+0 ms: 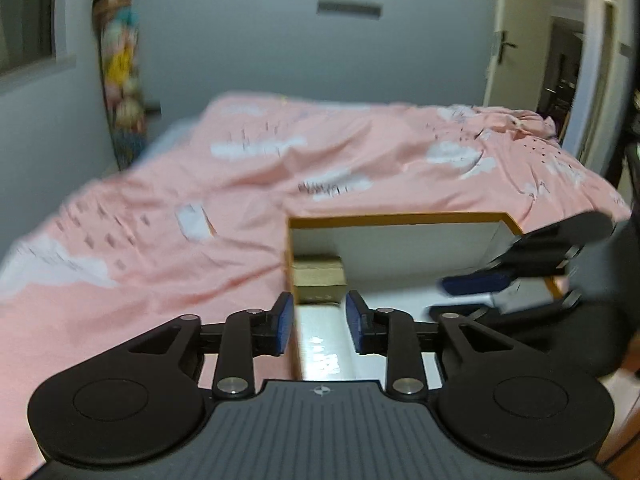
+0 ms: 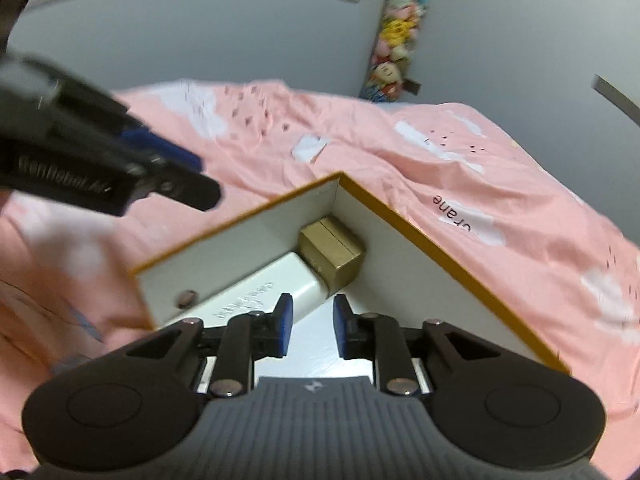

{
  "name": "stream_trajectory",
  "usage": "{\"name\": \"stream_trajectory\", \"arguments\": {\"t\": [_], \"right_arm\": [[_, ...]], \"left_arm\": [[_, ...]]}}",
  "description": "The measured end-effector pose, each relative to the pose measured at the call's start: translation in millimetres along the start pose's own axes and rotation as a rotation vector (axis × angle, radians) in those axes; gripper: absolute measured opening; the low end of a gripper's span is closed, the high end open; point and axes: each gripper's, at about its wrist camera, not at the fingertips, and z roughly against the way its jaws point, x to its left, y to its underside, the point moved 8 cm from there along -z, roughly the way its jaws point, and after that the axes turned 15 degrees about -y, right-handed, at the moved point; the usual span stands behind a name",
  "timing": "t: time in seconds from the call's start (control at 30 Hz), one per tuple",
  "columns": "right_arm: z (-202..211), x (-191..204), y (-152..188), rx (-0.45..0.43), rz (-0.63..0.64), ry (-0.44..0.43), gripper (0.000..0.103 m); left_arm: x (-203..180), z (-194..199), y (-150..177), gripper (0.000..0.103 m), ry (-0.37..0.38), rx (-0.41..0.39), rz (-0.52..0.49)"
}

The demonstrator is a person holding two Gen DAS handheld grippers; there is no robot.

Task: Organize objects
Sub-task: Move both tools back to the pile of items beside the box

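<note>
Item: open box [image 2: 384,208], white inside with an orange-edged rim, lying on a bed under a pink cloud-print cover [image 1: 160,208].

Contents: a small gold-brown carton [image 2: 332,252] tucked into the far corner; a white oblong pack [image 2: 256,288] lying along the left wall with one end against the carton.

Left hand-held gripper [image 1: 319,320]: jaws narrowly parted, nothing between the blue pads, poised over the box's near left edge.

Right hand-held gripper [image 2: 311,322]: jaws narrowly parted and empty, above the box floor just short of the white pack.

Handling note: both items appear already stowed. Withdrawing well likely means lifting each gripper clear upward before moving sideways, so that no finger catches the box wall or nudges the pack out of line.

Not determinable: the pack's printed text is too blurred to read; the box's near side is cut off behind the gripper bodies; motion blur softens the right gripper in the left view.
</note>
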Motion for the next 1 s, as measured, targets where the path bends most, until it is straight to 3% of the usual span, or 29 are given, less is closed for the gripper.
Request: {"name": "stream_trajectory", "arguments": {"t": [0.13, 0.2, 0.33, 0.57, 0.67, 0.8, 1.0], "right_arm": [[37.5, 14.4, 12.6, -0.087, -0.087, 0.033, 0.028], [52.9, 22.1, 24.4, -0.113, -0.135, 0.064, 0.028], [70.8, 33.9, 56.1, -0.124, -0.243, 0.095, 0.029], [87.9, 47.0, 108.9, -0.074, -0.401, 0.111, 0.029], [92.0, 54.5, 110.3, -0.063, -0.376, 0.100, 0.030], [87.5, 80.1, 100.5, -0.026, -0.261, -0.005, 0.032], [64.5, 117.4, 97.8, 0.102, -0.044, -0.141, 0.036]], "left_arm": [[22.7, 36.7, 24.5, 0.047, -0.113, -0.139, -0.130], [33.1, 49.1, 39.0, 0.051, -0.146, -0.162, -0.198], [52.0, 57.4, 70.0, 0.053, -0.153, -0.120, -0.262], [66.1, 45.4, 94.7, 0.053, -0.125, 0.009, -0.243], [67.2, 53.1, 83.3, 0.053, -0.163, -0.068, -0.258], [51.3, 68.0, 69.4, 0.055, -0.089, -0.094, -0.248], [10.1, 76.8, 78.0, 0.057, 0.040, -0.048, -0.304]]}}
